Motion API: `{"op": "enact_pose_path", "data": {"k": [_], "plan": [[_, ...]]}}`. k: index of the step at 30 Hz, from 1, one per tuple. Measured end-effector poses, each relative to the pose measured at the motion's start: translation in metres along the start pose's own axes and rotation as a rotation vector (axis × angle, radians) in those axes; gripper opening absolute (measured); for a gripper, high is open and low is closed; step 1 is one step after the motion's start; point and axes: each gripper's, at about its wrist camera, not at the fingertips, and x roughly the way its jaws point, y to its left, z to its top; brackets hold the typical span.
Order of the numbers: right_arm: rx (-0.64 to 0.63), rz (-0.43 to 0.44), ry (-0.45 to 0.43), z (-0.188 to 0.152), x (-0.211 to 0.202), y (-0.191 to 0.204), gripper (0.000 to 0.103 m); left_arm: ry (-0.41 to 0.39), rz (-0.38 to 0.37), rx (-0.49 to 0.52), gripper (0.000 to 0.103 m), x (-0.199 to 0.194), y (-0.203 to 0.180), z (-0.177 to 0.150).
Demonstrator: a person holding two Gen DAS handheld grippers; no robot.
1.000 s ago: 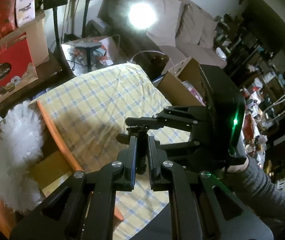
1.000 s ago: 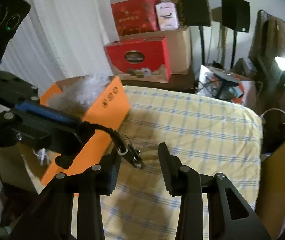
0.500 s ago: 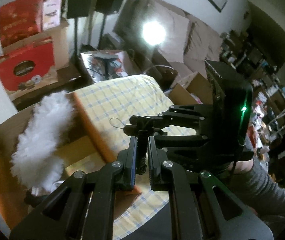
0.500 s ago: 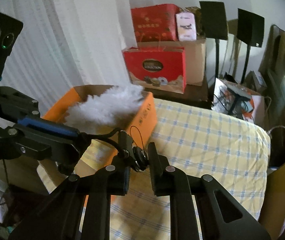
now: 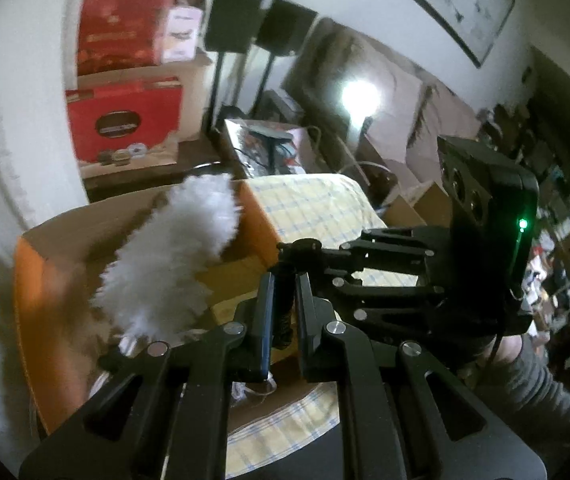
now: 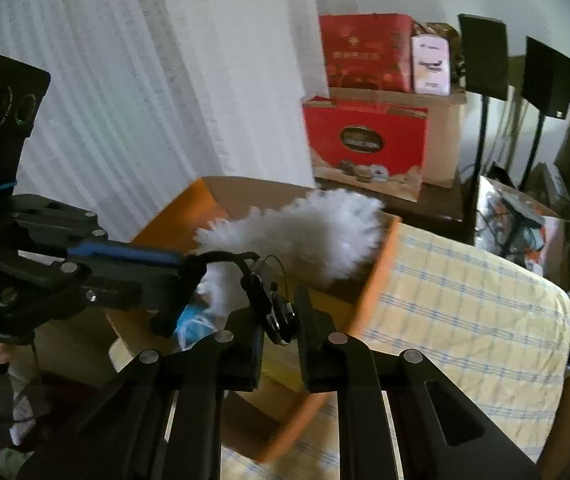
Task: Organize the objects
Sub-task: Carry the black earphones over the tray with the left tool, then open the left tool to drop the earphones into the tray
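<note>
Both claws pinch one small black cord-and-clip item [image 6: 273,312]: the left claw [image 5: 284,312] clenched on its cord end, the right claw [image 6: 279,320] on its round clip, likely sharing the load above the orange box [image 6: 377,276], whose white fluffy duster [image 6: 305,232] lies at twelve o'clock.

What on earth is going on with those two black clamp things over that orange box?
A person is tidying up with a hand-held gripper in each hand. The left gripper and the right gripper are both shut on one small black object with a cord, held above an open orange box on a checked cloth. A white fluffy duster already lies in the box.
</note>
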Motion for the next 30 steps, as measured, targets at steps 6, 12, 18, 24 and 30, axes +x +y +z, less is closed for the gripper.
{"op": "enact_pose_path", "data": {"k": [6, 12, 18, 24, 30], "plan": [[-0.040, 0.044, 0.013, 0.012, 0.018, 0.032, 0.013, -0.032, 0.035, -0.055, 0.009, -0.022, 0.031, -0.012], [-0.062, 0.086, 0.039, 0.018, 0.037, 0.055, 0.013, -0.037, 0.070, -0.083, 0.009, -0.030, 0.053, -0.024], [-0.084, 0.104, 0.076, 0.018, 0.059, 0.074, 0.013, -0.040, 0.089, -0.134, 0.009, -0.036, 0.080, -0.033], [-0.095, 0.141, 0.121, 0.015, 0.086, 0.092, 0.013, 0.002, 0.168, -0.160, 0.009, -0.024, 0.103, -0.047], [-0.084, 0.156, 0.176, 0.008, 0.111, 0.099, 0.012, 0.043, 0.195, -0.201, 0.009, -0.006, 0.123, -0.060]]}}
